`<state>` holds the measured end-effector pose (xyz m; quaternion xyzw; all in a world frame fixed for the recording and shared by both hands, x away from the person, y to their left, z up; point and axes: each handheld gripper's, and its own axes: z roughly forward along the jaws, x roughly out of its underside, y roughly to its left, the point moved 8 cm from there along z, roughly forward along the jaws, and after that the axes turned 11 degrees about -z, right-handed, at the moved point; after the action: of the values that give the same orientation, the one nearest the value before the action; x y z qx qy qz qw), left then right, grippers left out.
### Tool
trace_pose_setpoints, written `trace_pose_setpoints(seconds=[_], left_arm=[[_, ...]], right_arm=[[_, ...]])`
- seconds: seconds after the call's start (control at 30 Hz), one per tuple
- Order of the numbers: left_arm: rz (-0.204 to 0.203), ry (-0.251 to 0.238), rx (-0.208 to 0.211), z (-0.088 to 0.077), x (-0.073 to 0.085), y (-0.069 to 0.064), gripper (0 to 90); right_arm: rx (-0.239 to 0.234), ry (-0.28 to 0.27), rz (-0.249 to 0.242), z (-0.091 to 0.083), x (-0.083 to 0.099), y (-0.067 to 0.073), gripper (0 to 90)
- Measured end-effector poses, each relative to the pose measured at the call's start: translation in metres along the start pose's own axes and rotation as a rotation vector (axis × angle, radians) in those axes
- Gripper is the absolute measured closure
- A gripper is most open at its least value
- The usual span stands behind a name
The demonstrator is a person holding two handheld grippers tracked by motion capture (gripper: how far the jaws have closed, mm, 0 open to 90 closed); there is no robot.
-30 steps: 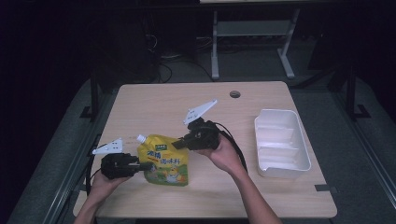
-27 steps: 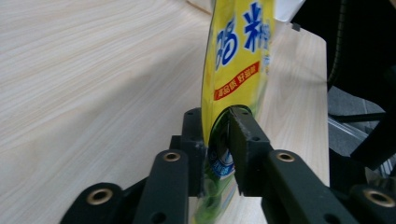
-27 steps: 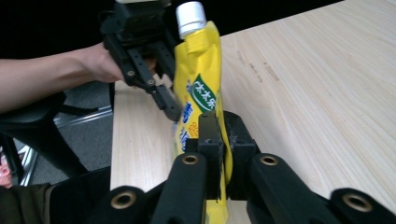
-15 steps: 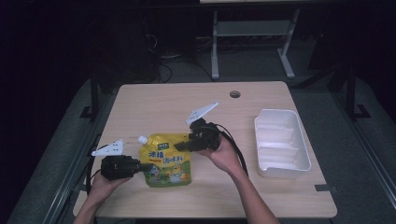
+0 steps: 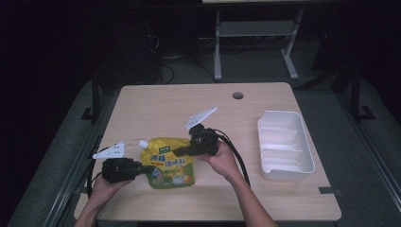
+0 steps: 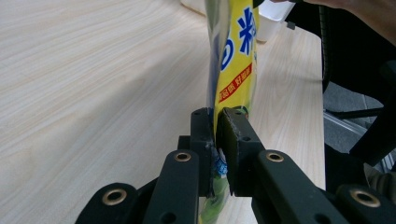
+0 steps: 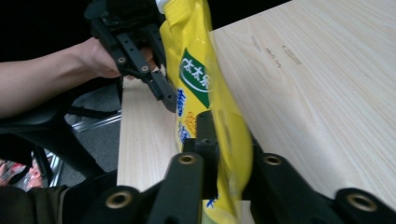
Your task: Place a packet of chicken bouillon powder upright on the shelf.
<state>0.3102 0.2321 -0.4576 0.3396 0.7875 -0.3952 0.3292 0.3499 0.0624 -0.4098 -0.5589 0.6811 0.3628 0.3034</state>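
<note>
A yellow drink pouch [image 5: 168, 165] with a white spout at its top left lies near the table's front edge. My left gripper [image 5: 147, 168] is shut on its left edge, and in the left gripper view the jaws pinch the pouch [image 6: 238, 51] at my left gripper [image 6: 217, 133]. My right gripper [image 5: 178, 151] comes in from the upper right and is shut on the pouch's right side; its jaws have just been closing with the pouch between them. In the right gripper view the pouch [image 7: 196, 74] bulges between the jaws of my right gripper [image 7: 226, 137], and the left gripper [image 7: 166, 98] bites it farther off.
A white, empty tray [image 5: 309, 165] with dividers stands at the table's right side. The wooden table [image 5: 189, 104] has a cable hole [image 5: 238, 95] near its far edge. A metal frame stands on the dark floor behind the table.
My right gripper has sunk slightly toward the table with the pouch. The left gripper and the pouch's place stay about the same.
</note>
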Motion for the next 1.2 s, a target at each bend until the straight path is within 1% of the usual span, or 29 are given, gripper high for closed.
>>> trace_pose_setpoints(seconds=[0.03, 0.07, 0.13, 0.2, 0.27, 0.33, 0.4, 0.47, 0.5, 0.53, 0.57, 0.63, 0.67, 0.73, 0.77, 0.87, 1.07, 1.13, 1.17, 1.2], left_arm=[[0.001, -0.004, -0.001, -0.001, 0.0, 0.0, 82.7], [0.001, -0.006, 0.0, -0.001, -0.001, 0.0, 82.6], [0.0, -0.011, -0.003, -0.001, -0.001, 0.0, 80.0], [-0.004, -0.013, -0.009, -0.002, -0.002, 0.0, 72.5], [-0.006, -0.017, -0.017, -0.003, -0.002, 0.001, 64.0], [-0.009, -0.023, -0.023, -0.004, -0.003, 0.002, 59.3], [-0.011, -0.023, -0.036, -0.005, -0.002, 0.005, 54.9], [-0.014, -0.022, -0.043, -0.006, -0.001, 0.006, 52.8], [-0.017, -0.024, -0.046, -0.005, -0.001, 0.006, 50.8], [-0.015, -0.019, -0.052, -0.005, 0.0, 0.007, 50.8], [-0.014, -0.015, -0.06, -0.005, 0.0, 0.008, 49.7], [-0.015, -0.011, -0.07, -0.005, 0.001, 0.008, 45.7], [-0.015, -0.009, -0.073, -0.004, 0.001, 0.009, 45.7], [-0.008, 0.004, -0.093, -0.004, 0.002, 0.01, 42.7], [-0.008, 0.011, -0.101, -0.003, 0.003, 0.01, 42.7], [0.006, 0.035, -0.119, -0.001, 0.006, 0.011, 42.2], [0.021, 0.069, -0.152, 0.003, 0.01, 0.013, 39.7], [0.018, 0.066, -0.16, 0.005, 0.012, 0.015, 39.2], [0.007, 0.071, -0.163, 0.006, 0.014, 0.017, 38.9], [0.004, 0.073, -0.165, 0.006, 0.015, 0.017, 38.0]], right_arm=[[0.0, 0.0, 0.0, 0.0, 0.0, 0.0, 87.3], [-0.012, -0.004, -0.006, -0.001, 0.0, 0.001, 88.3], [-0.024, -0.01, -0.016, -0.002, -0.001, 0.003, 89.2], [-0.037, -0.015, -0.02, -0.004, -0.002, 0.005, 89.5], [-0.035, -0.015, -0.03, -0.01, -0.002, 0.005, 89.5], [-0.025, -0.019, -0.034, -0.016, -0.003, 0.004, 89.5], [-0.02, -0.028, -0.03, -0.026, -0.003, 0.003, 89.5], [-0.015, -0.033, -0.031, -0.036, -0.004, 0.002, 89.5], [-0.013, -0.034, -0.032, -0.047, -0.004, 0.0, 89.5], [-0.013, -0.034, -0.032, -0.047, -0.004, 0.0, 89.5], [-0.013, -0.033, -0.034, -0.052, -0.004, -0.001, 89.5], [-0.004, -0.029, -0.043, -0.068, -0.006, -0.004, 89.5], [-0.004, -0.029, -0.043, -0.068, -0.006, -0.004, 89.5], [0.003, -0.025, -0.056, -0.081, -0.007, -0.006, 89.5], [0.007, -0.027, -0.058, -0.087, -0.008, -0.007, 89.4], [0.021, -0.027, -0.059, -0.107, -0.007, -0.014, 89.4], [0.057, -0.029, -0.038, -0.143, 0.0, -0.026, 89.3], [0.067, -0.033, -0.031, -0.152, 0.003, -0.03, 89.3], [0.069, -0.037, -0.023, -0.157, 0.005, -0.033, 89.3], [0.073, -0.039, -0.014, -0.163, 0.008, -0.035, 89.3]])
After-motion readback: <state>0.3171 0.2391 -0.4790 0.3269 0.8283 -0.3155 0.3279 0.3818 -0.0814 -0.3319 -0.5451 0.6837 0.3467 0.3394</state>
